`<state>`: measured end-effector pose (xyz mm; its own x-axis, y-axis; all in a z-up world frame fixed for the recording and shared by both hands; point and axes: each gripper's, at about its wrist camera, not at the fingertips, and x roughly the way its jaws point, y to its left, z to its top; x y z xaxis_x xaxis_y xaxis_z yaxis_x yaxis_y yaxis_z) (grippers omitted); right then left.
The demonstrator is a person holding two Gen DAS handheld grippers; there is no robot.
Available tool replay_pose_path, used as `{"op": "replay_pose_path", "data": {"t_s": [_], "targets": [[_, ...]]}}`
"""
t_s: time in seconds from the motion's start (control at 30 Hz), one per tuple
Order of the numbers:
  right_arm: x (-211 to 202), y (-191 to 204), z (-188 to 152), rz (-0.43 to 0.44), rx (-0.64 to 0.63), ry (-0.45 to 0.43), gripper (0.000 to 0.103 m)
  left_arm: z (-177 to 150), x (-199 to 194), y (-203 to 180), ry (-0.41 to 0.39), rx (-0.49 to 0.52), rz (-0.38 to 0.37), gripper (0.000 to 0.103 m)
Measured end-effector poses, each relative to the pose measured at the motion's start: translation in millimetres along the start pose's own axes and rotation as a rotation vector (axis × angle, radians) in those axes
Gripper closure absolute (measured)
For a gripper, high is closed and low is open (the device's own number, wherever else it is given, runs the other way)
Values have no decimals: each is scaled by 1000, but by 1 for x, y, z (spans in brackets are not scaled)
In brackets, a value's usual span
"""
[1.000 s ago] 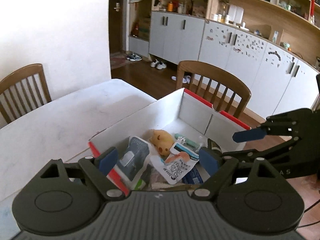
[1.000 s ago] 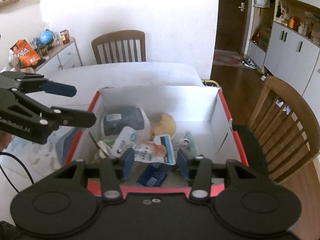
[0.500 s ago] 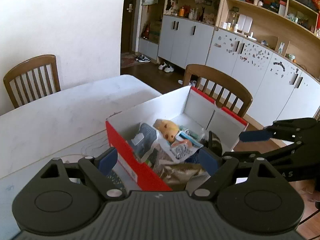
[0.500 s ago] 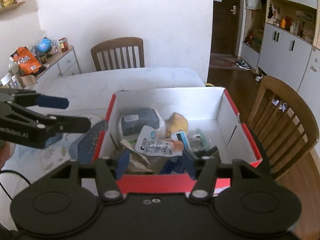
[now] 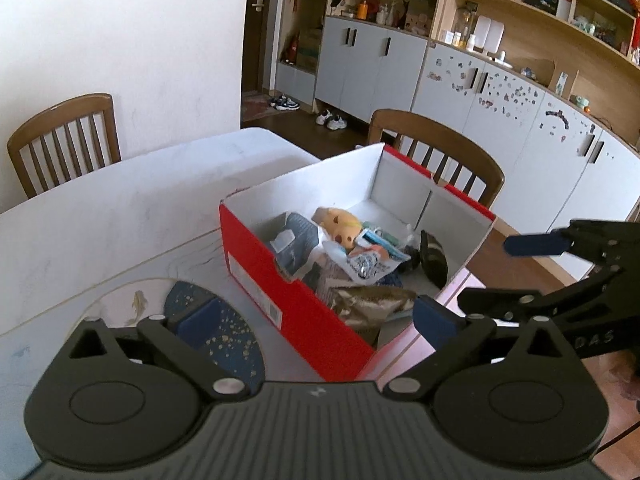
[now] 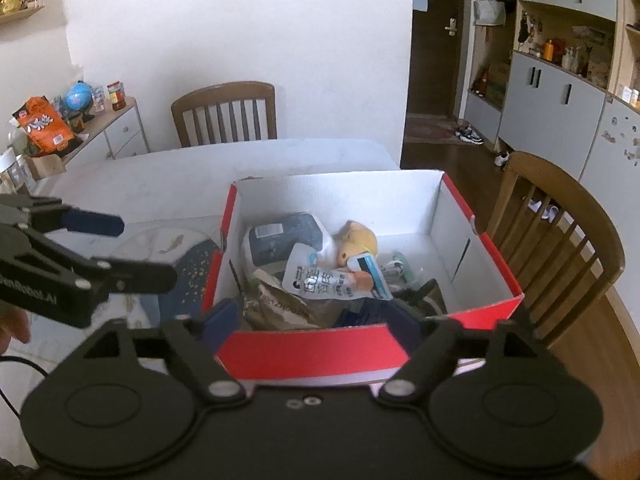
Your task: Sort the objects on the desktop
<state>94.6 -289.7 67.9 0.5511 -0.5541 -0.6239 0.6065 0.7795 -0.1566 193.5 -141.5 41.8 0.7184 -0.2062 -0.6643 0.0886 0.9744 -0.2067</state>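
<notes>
A red box with white inside [image 5: 276,280] [image 6: 312,346] stands on the white table near its right edge. It holds several items: a grey-blue pack [image 6: 286,236], a yellow plush toy [image 6: 356,242], a white pouch [image 6: 320,280], a brown bag [image 6: 280,308] and a dark object [image 5: 434,258]. My left gripper [image 5: 316,320] is open and empty, in front of the box's near left corner. My right gripper [image 6: 312,320] is open and empty at the box's near wall. Each gripper shows in the other's view, to the side of the box.
A round mat with a dark blue patch and fish print [image 5: 216,328] lies on the table [image 5: 100,220] left of the box. Wooden chairs [image 6: 226,114] [image 6: 560,240] stand at the far side and right. A side cabinet with snacks [image 6: 44,128] is far left.
Both grippers have drawn back from over the box, which now sits farther ahead in both views. The items in the box have not moved.
</notes>
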Motion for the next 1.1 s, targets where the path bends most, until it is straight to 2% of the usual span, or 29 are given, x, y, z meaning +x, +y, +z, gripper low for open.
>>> {"op": "replay_pose_path", "data": {"t_s": [0.23, 0.63, 1.1], "targets": [[-4, 5, -6, -19, 23, 4, 7, -7, -2, -2, 18, 15, 1, 0], [-17, 1, -10, -44, 46, 12, 7, -1, -11, -6, 19, -2, -1, 0], [-12, -8, -12, -43, 56, 36, 7, -2, -1, -9, 50, -15, 28, 0]]}}
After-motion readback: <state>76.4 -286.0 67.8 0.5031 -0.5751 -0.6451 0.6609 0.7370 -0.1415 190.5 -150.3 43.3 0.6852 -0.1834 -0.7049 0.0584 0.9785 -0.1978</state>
